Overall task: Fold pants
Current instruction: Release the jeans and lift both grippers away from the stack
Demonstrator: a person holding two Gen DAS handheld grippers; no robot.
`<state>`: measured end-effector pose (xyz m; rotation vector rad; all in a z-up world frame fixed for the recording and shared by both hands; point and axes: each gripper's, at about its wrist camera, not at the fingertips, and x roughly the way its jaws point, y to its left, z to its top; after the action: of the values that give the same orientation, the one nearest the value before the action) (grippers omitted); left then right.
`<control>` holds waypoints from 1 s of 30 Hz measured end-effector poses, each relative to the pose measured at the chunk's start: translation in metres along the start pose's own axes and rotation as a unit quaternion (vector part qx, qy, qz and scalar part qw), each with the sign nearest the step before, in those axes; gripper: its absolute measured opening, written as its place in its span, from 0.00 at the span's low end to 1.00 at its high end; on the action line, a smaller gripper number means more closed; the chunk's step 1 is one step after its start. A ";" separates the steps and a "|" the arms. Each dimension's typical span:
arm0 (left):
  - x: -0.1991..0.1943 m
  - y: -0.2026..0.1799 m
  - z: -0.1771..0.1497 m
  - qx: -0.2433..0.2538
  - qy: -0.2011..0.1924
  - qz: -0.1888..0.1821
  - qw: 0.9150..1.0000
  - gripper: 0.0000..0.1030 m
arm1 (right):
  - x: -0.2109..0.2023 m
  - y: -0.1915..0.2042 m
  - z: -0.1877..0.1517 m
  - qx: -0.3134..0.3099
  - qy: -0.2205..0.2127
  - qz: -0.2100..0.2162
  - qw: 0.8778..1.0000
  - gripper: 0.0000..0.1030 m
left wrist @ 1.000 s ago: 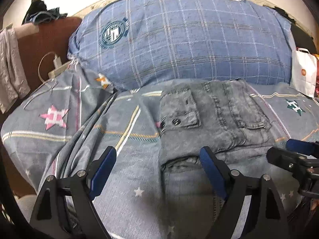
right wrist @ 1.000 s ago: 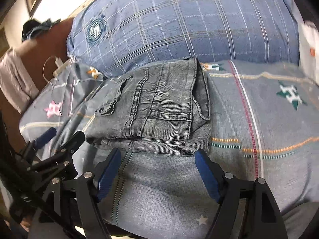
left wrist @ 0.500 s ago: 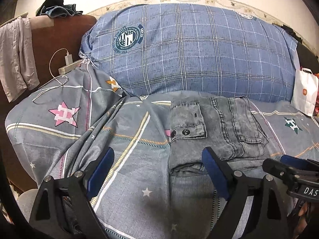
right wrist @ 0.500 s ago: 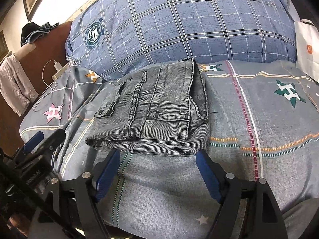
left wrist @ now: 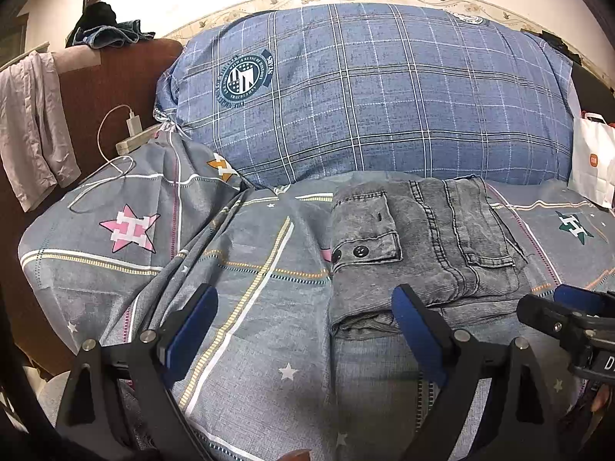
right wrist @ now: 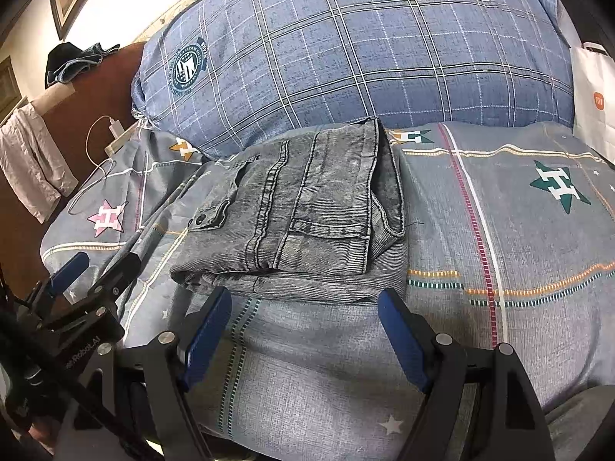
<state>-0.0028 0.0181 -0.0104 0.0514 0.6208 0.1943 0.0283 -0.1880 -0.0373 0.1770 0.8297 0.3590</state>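
The grey denim pants (left wrist: pixel 423 246) lie folded into a compact rectangle on the patterned grey bedsheet (left wrist: pixel 250 253), pocket flap and seams up. My left gripper (left wrist: pixel 303 296) is open wide just short of the pants' near left corner, with only sheet between its blue pads. My right gripper (right wrist: pixel 304 295) is open too, its fingertips close to the near edge of the pants (right wrist: pixel 307 215) without gripping them. Each gripper shows at the edge of the other's view: the right gripper (left wrist: pixel 569 303) and the left gripper (right wrist: pixel 96 272).
A big blue plaid pillow (left wrist: pixel 365 96) rises right behind the pants. A white paper bag (left wrist: pixel 590 161) stands at the right. At the left, a charger with a white cable (left wrist: pixel 132 123) lies by the brown headboard (left wrist: pixel 115 77), where clothes (left wrist: pixel 30 126) hang.
The left gripper has drawn back a little from the pants, which now look smaller and farther, and its jaws have widened slightly. The right gripper and the pants have stayed put.
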 end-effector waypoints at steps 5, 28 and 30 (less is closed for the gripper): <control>0.002 0.002 0.000 -0.008 0.008 -0.009 1.000 0.89 | -0.003 0.003 -0.001 -0.004 -0.004 -0.002 1.000 0.80; -0.001 -0.003 0.000 0.000 0.000 -0.007 1.000 0.89 | -0.002 0.005 0.000 -0.008 -0.006 -0.004 1.000 0.80; -0.002 -0.004 0.000 0.005 -0.001 -0.004 1.000 0.89 | -0.004 0.005 0.000 -0.007 -0.008 -0.004 1.000 0.80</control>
<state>-0.0039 0.0137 -0.0099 0.0584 0.6201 0.1845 0.0247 -0.1853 -0.0328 0.1626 0.8110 0.3550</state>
